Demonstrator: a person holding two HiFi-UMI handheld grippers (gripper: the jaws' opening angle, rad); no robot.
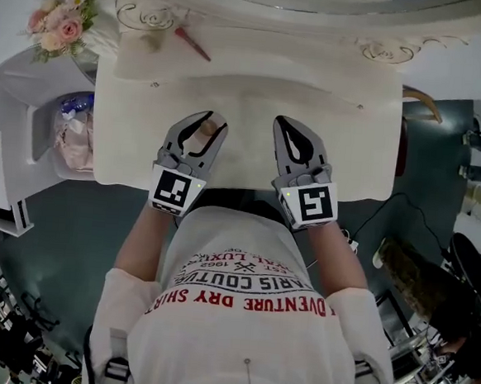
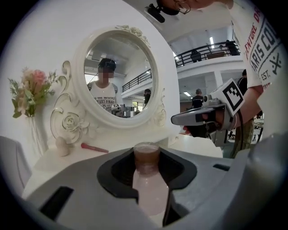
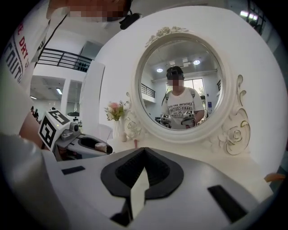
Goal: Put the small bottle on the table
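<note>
My left gripper (image 1: 213,117) is shut on the small bottle (image 1: 202,136), a pale pink bottle with a brownish cap. In the left gripper view the bottle (image 2: 148,184) stands upright between the dark pads, its cap level with the jaw tips. The gripper hovers over the front part of the cream dressing table (image 1: 250,72); whether the bottle's base touches the top is hidden. My right gripper (image 1: 284,121) is beside it, to the right, shut and with nothing in it. In the right gripper view its pads (image 3: 135,173) meet at the tips.
A round mirror (image 2: 119,76) in an ornate white frame stands at the table's back. A red stick-like item (image 1: 192,44) lies at the back left near a small white ornament (image 2: 63,146). Pink flowers (image 1: 59,19) stand far left. A white side shelf (image 1: 28,145) adjoins the table's left.
</note>
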